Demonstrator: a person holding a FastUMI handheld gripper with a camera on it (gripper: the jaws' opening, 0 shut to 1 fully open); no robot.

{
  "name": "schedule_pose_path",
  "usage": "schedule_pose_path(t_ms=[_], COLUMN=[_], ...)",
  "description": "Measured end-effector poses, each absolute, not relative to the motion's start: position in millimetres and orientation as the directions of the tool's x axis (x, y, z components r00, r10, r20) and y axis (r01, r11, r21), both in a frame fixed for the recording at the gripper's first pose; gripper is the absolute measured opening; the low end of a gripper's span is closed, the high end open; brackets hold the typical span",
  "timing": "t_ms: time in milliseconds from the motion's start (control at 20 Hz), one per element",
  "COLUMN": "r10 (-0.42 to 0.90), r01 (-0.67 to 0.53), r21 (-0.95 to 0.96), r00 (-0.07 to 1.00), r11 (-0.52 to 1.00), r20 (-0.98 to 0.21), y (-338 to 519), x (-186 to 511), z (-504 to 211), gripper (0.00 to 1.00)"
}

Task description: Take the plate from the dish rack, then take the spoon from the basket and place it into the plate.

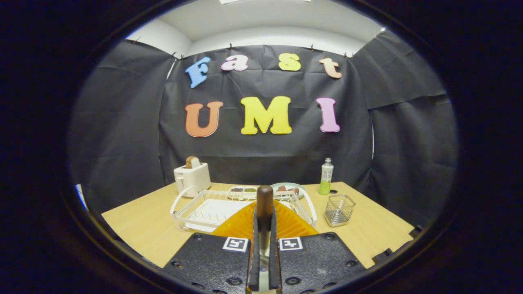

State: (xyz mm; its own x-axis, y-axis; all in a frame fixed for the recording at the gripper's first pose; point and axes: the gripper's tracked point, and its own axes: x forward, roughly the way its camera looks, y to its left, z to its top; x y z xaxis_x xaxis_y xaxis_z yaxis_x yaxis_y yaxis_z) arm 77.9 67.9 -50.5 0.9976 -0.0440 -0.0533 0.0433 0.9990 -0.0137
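Clamped between the two fingers, right at the front, a spoon [264, 212] is standing with its brown handle pointing up and away; the gripper [264, 249] is nearly closed, both fingers pressing on the shaft. I cannot see the bowl end of the spoon, which is hiding down between the fingers.

Just ahead of the fingertips, and directly under the spoon, an orange plate [245, 223] is lying on the table [139, 228], its ribbed surface spreading to both sides of the handle. So the plate is sitting straight in front and below, with the spoon's long axis running forward along the fingers over its middle. Judging by that, the drop looks close, a short lowering and a release.

Beyond the plate a white rack [204, 208] is standing empty. To its right, a wire basket [339, 210] is sitting apart from it, nothing showing inside.

Counting: one spoon, one orange plate, one rack, one basket. Farther back, one toaster [192, 177], one bottle [325, 176], and a second, pale plate [288, 188] with food.
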Motion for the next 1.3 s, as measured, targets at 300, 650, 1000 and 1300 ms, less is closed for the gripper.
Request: schedule_pose_path(t_ms=[300,650,1000,1300], r10=[-0.082,-0.046,-0.111,-0.102], r01=[0.083,0.039,0.113,0.108], r21=[0.006,-0.049,-0.148,-0.152], r00=[0.987,0.99,0.994,0.994], r11=[0.997,0.998,0.982,0.982], r20=[-0.137,-0.134,0.017,0.048], y=[73.1,82.6,62.9,56.4], x=[91.8,79.5,44.8,14.4], z=[-108.9,-113.2,-82.2,-59.9], gripper=[0.14,0.17,0.33,0.59])
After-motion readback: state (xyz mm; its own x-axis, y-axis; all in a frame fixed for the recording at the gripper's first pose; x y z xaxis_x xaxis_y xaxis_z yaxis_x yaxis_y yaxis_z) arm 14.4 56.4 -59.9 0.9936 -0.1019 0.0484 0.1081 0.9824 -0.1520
